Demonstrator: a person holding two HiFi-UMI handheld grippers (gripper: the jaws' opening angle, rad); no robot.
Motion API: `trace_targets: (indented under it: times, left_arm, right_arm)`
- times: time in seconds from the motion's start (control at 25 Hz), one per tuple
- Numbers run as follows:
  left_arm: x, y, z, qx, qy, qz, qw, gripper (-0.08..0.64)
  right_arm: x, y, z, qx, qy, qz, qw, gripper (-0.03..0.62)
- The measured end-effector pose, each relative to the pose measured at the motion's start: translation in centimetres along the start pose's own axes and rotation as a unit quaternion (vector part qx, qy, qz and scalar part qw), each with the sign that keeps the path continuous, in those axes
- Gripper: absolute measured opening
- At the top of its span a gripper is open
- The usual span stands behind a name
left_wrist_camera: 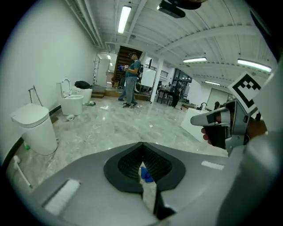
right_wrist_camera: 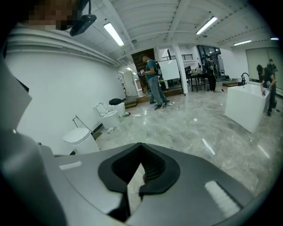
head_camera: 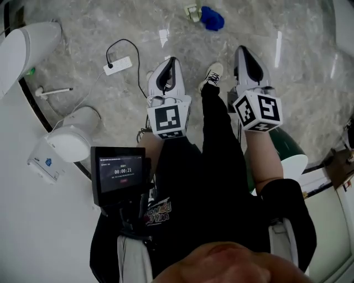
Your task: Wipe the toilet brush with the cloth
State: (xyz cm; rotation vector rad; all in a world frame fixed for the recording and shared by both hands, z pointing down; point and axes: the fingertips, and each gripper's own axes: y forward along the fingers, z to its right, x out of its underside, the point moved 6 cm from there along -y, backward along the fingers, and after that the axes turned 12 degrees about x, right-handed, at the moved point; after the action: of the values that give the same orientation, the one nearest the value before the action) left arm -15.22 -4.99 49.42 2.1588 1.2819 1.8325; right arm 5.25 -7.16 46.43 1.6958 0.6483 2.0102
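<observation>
Both grippers were held up in front of the person, side by side and well above the grey marble floor, pointing forward and somewhat down. The fingers of the left gripper were pressed together at their tips, and nothing was gripped between them. Only a narrow gap was left lower down between the dark pads, and through it a bit of the blue cloth was seen on the floor beyond. The fingers of the right gripper were closed in the same way and were also empty, with only bare floor seen through their gap. The cloth was lying crumpled on the far part of the floor, between the lines of the two grippers and well apart from both, just beside a small pale object that could not be identified. A white long-handled thing, which appeared to be the toilet brush, was lying flat on the floor at the far left, near the white toilet and well apart from the left gripper. A white power strip with a black cable was lying between the brush and the left gripper.
</observation>
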Motion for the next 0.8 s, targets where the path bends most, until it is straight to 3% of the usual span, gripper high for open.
trace_targets:
  times: [0.08,0.28,0.52,0.8]
  left_arm:
    - [-2.3,-1.0,1.1,0.006,-0.007,-0.003,1.0,0.008]
    - [-5.7,-2.5,4.7,0.004,0.046,-0.023,0.9987,0.008]
    - [-12.4,-2.3,10.1,0.029,0.084,0.02,0.9958,0.008]
    - [-14.9,-4.9,14.9,0.036,0.064,0.041,0.9964,0.006]
  right_arm:
    - [-2.2,-1.5,-0.5,-0.008,-0.002,0.012,1.0,0.0]
    - [-4.4,-4.8,0.6,-0.042,-0.007,0.021,0.999,0.0]
    - [-8.8,-7.7,2.6,-0.095,-0.026,0.062,0.993,0.0]
    - [-11.1,-12.8,4.5,-0.121,-0.028,0.092,0.988,0.0]
